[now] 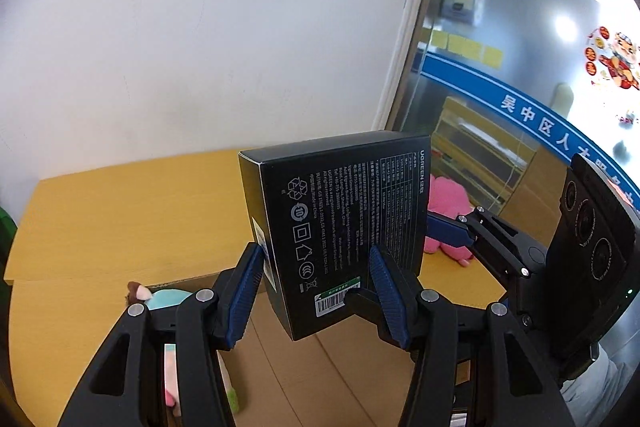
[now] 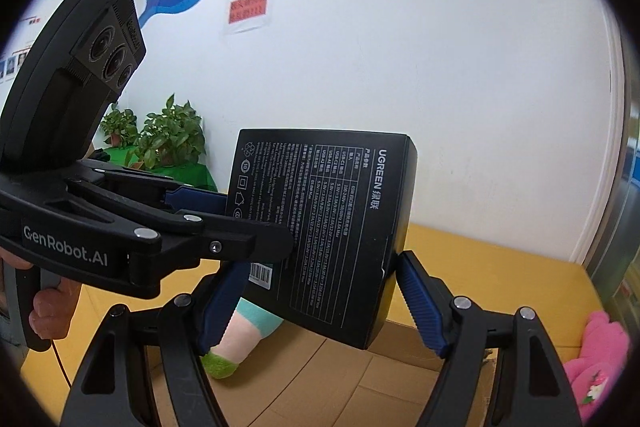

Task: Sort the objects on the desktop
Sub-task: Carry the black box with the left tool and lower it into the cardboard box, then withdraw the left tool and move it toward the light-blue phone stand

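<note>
A black UGREEN box (image 1: 340, 219) is held upright in the air above an open cardboard box (image 1: 320, 367). My left gripper (image 1: 316, 291) is shut on the black box, its blue pads on both faces. In the right wrist view the black box (image 2: 324, 227) sits between my right gripper's (image 2: 320, 307) blue pads; the right pad (image 2: 420, 303) stands a little off the box edge, so the jaws look open around it. The left gripper (image 2: 240, 223) reaches in from the left and clamps the box.
A pastel plush toy (image 2: 244, 331) lies in the cardboard box (image 2: 340, 379). A pink plush (image 1: 448, 215) lies on the yellow table (image 1: 120, 219), also seen at the right (image 2: 596, 355). Potted plants (image 2: 168, 139) stand by the white wall. A glass door is at the right.
</note>
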Available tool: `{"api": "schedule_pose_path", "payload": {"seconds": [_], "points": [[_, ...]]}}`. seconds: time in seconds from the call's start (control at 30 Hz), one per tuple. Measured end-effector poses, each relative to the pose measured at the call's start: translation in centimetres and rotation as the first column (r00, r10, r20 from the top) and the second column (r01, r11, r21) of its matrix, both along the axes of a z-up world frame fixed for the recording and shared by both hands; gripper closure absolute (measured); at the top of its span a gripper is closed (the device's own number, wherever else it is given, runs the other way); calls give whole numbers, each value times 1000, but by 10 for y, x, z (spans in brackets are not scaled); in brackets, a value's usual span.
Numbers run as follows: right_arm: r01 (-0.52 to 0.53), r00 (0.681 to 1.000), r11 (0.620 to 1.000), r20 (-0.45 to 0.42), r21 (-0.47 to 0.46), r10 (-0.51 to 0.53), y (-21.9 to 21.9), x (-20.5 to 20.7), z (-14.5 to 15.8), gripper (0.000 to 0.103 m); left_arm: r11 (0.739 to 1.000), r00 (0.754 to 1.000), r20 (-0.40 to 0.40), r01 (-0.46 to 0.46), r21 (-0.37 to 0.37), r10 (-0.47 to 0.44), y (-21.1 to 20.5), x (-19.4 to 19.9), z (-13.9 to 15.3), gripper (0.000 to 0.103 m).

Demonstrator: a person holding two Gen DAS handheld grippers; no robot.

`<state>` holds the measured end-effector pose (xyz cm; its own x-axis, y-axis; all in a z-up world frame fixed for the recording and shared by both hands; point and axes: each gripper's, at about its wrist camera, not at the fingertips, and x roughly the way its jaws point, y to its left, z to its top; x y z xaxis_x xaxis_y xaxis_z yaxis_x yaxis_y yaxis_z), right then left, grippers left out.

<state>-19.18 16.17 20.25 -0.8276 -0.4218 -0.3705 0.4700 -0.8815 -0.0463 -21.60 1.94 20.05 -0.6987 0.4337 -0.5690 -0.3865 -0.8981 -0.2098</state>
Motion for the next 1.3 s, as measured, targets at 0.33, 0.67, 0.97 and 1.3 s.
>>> {"api": "schedule_pose_path", "payload": {"seconds": [0.33, 0.67, 0.97, 1.3], "points": [[26, 958, 998, 286, -51, -11, 12, -86, -101, 28, 1000, 968, 250, -13, 5, 11, 1, -88, -112, 45], [45, 796, 998, 605, -51, -5, 15, -121, -178, 28, 998, 894, 447, -21, -56, 44, 11, -118, -189, 45], [75, 718, 996, 696, -43, -24, 11, -126, -195, 28, 997, 852, 517, -61, -57, 81, 11, -127, -202, 44], [91, 779, 991, 627, -96, -10, 36, -67, -121, 24, 991, 946, 302, -89, -100, 116, -4, -61, -124, 29]]}}
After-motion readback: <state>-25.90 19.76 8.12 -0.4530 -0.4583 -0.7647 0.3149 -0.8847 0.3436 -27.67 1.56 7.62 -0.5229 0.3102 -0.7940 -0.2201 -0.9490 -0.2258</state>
